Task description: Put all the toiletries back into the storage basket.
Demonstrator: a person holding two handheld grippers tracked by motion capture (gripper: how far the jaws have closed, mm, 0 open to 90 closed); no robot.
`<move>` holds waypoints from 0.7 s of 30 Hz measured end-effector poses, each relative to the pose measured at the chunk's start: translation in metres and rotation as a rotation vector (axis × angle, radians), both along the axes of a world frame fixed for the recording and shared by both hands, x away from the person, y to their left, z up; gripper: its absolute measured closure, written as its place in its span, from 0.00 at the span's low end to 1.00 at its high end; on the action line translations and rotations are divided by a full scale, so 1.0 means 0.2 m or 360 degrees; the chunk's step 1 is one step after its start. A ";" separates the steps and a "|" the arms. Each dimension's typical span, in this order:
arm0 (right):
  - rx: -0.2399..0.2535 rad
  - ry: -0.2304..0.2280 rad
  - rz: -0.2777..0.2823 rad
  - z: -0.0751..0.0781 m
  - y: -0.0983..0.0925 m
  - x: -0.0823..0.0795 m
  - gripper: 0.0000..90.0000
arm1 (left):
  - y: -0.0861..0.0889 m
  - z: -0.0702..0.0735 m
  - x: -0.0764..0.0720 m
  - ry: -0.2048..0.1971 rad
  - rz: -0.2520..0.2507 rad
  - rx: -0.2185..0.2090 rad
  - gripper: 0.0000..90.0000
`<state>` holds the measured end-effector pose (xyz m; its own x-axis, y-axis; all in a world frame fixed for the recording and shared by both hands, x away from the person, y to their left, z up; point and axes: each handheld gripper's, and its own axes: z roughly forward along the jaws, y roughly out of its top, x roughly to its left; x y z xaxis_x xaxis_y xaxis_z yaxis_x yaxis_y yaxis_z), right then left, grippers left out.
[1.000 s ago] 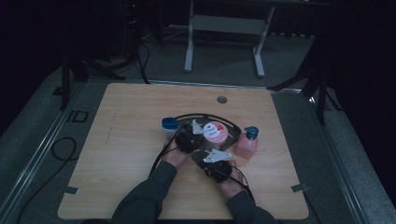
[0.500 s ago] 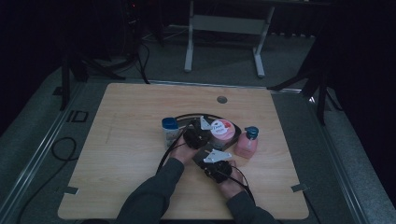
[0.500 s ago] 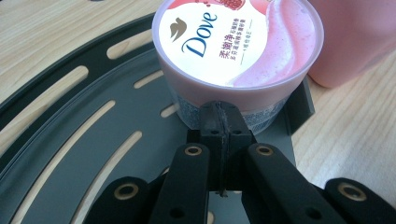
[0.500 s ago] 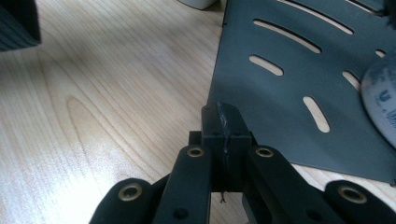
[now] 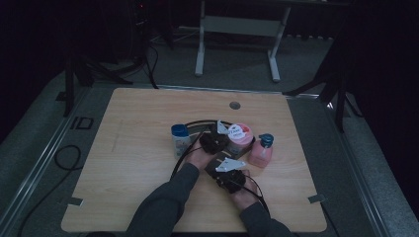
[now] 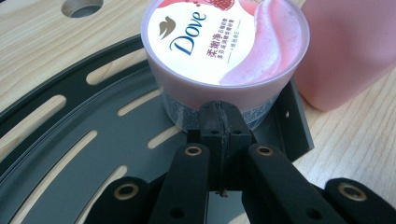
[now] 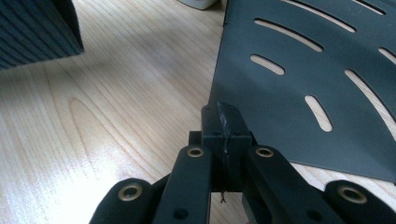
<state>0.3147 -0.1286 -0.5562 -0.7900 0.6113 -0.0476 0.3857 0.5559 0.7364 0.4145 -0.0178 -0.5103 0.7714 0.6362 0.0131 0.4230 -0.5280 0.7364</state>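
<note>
A pink Dove tub (image 6: 224, 44) with a white printed lid (image 5: 240, 133) stands on a dark slotted tray (image 6: 88, 154). My left gripper (image 6: 219, 112) is shut with nothing between its jaws, and its tips rest against the low side of the tub. In the high view the left gripper (image 5: 223, 140) sits just left of the tub. My right gripper (image 7: 223, 116) is also shut and empty, with its tips at the edge of the slotted tray (image 7: 299, 84), over the wooden table (image 7: 116, 116). In the high view the right gripper (image 5: 215, 167) lies nearer the person.
A pink pump bottle (image 5: 260, 150) with a blue cap stands right of the tub, close to it (image 6: 350, 42). A small white bottle with a blue cap (image 5: 180, 139) stands at the tray's left. Cables loop around the hands. A round hole (image 5: 234, 105) marks the table's far side.
The left gripper has moved right, and the Dove tub has slid right with it, closer to the pink bottle. The right gripper has stayed put.
</note>
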 end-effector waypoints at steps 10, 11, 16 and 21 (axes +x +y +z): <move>0.0007 0.0009 -0.0001 0.00 0.00 0.00 1.00 | 0.00 -0.01 -0.01 0.0014 -0.0049 -0.0015 0.99; 0.0007 0.0009 -0.0002 0.00 0.00 0.00 1.00 | -0.01 -0.01 -0.01 0.0014 -0.0047 -0.0019 0.99; 0.0010 0.0013 -0.0004 0.00 0.00 0.00 1.00 | 0.01 -0.01 0.00 0.0035 -0.0053 -0.0042 0.96; 0.0019 0.0018 -0.0006 0.00 0.00 0.00 1.00 | 0.04 -0.01 -0.02 0.0055 -0.0039 -0.0045 0.89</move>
